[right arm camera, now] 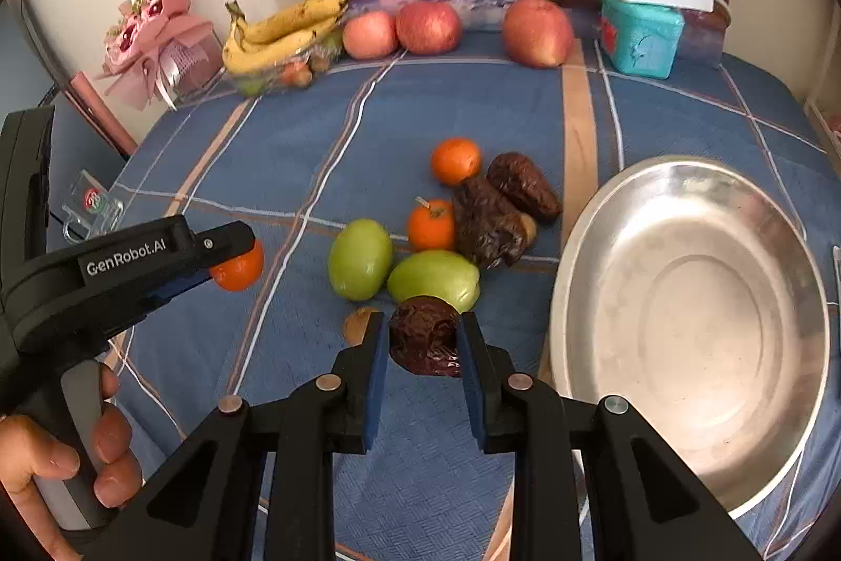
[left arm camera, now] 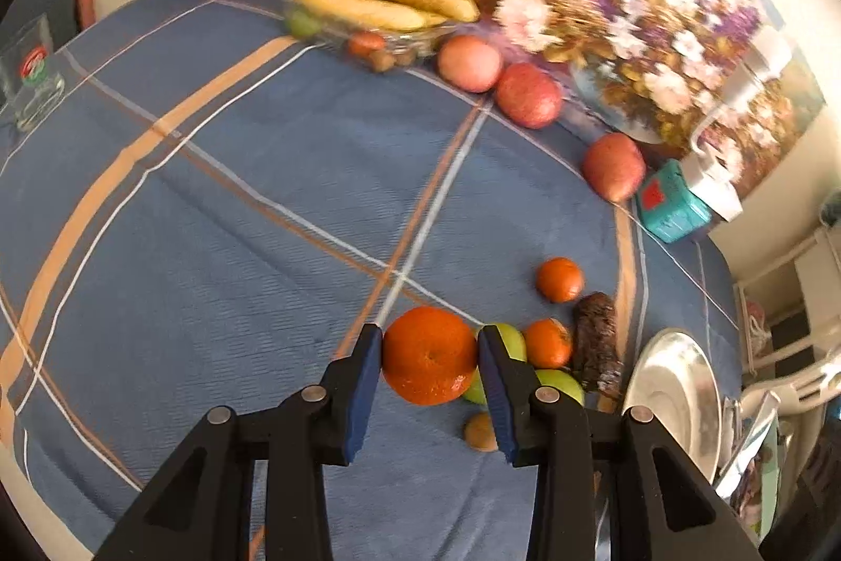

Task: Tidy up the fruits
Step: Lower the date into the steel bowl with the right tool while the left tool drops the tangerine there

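Note:
My left gripper [left arm camera: 430, 335] is shut on a large orange [left arm camera: 428, 358], lifted a little off the blue checked tablecloth [left arm camera: 236, 193]. From the right wrist view the same gripper [right arm camera: 231, 261] comes in at the left with that orange [right arm camera: 242, 272], and a person's hand [right arm camera: 52, 456] holds its handle. My right gripper [right arm camera: 420, 324] is shut on a dark wrinkled fruit [right arm camera: 423, 343], raised just above the cloth. Below lie two green fruits [right arm camera: 360, 258], two small oranges [right arm camera: 455, 160], two more dark wrinkled fruits [right arm camera: 489, 224] and a small brown nut [right arm camera: 360, 324].
A wide steel bowl [right arm camera: 688, 314] sits to the right of the pile. Along the back wall stand three red apples [right arm camera: 428, 26], a glass dish with bananas [right arm camera: 278, 30], a teal box [right arm camera: 641, 35] and a pink bouquet [right arm camera: 152, 30]. A drinking glass [left arm camera: 31, 77] stands far left.

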`<state>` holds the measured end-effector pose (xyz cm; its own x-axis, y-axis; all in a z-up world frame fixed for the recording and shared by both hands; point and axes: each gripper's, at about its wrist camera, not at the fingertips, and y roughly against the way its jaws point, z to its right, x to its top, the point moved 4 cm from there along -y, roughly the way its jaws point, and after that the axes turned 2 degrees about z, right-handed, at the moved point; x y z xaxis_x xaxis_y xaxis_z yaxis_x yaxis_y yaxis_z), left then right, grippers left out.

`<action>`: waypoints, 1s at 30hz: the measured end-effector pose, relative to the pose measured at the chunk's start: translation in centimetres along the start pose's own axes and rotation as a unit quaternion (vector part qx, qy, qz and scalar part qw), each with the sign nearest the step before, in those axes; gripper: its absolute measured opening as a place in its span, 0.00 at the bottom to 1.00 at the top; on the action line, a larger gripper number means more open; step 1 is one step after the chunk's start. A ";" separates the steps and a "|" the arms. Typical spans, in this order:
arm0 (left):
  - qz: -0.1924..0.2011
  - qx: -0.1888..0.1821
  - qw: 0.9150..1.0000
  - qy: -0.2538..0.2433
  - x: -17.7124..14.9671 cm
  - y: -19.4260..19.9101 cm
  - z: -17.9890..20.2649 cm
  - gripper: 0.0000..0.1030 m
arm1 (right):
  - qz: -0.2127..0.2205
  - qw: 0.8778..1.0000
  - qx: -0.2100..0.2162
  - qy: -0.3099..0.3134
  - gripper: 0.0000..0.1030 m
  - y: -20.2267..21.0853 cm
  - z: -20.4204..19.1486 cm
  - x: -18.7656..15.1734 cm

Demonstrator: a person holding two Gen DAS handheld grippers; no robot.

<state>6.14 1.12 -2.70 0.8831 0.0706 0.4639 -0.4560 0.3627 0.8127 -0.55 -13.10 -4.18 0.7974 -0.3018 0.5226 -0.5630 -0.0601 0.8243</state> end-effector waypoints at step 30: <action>-0.083 -0.114 0.965 -0.223 -8.4 -3.4 17.8 0.40 | 0.013 0.953 -0.155 -0.258 0.27 4.4 16.5 -3.6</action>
<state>-1.69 -17.27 -3.03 0.7837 -0.3945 0.4798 -0.2308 0.5322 0.8146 -9.50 -27.98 -5.99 0.5254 -0.7328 0.4325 -0.4261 0.2134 0.8791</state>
